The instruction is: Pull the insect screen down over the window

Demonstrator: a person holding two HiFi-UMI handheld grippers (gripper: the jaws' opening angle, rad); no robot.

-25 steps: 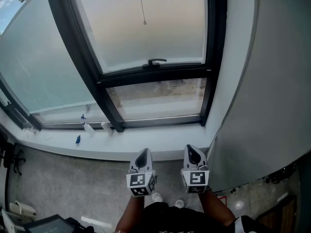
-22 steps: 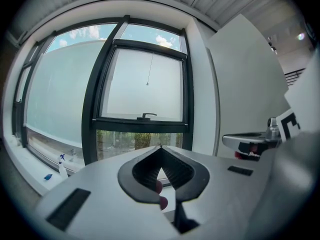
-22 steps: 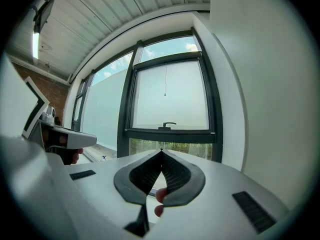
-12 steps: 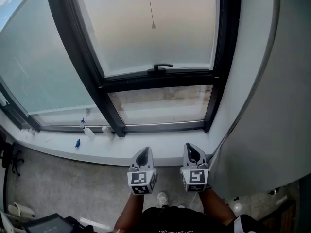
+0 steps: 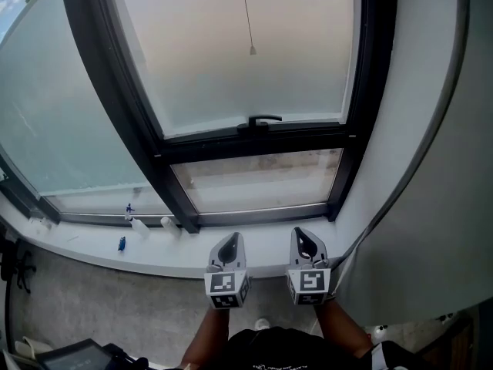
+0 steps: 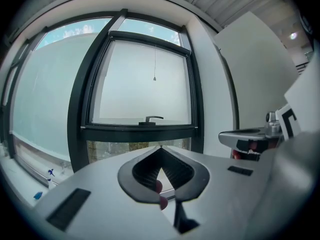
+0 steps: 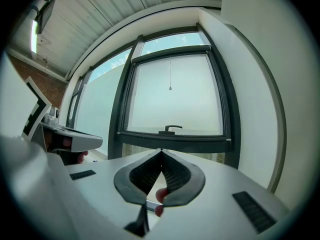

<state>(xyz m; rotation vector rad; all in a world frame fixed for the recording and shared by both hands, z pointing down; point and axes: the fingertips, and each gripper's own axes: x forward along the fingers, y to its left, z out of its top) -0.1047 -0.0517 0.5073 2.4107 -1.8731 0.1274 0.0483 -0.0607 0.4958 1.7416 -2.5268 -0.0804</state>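
Closing in on the window (image 5: 231,75) over the last second: frame larger in the head view, sill (image 5: 177,247) drawn in right under the tips, pull cord (image 5: 252,50) lower in the picture than before. Left gripper (image 5: 229,243) and right gripper (image 5: 303,237) carried forward side by side, level, neither raised toward anything. Both pressed fully together, tips meeting, nothing between them. Reads as approach only; no contact with cord, handle (image 5: 263,120) or frame.

Insect screen itself not visible anywhere over the glass; presumably still rolled up at the top of the sash, the cord hanging from there down the middle of the upper pane, toggle well above the handle. Pull not yet begun; likely next a reach upward with jaws parted for the toggle.

Head view only: sill, small bottles (image 5: 139,224) and a blue item (image 5: 122,243) lying on it, floor below, cord's upper end cut off. Gripper views only: whole cord up to the top rail (image 7: 170,52), ceiling slats (image 7: 100,19), each gripper's neighbour alongside.
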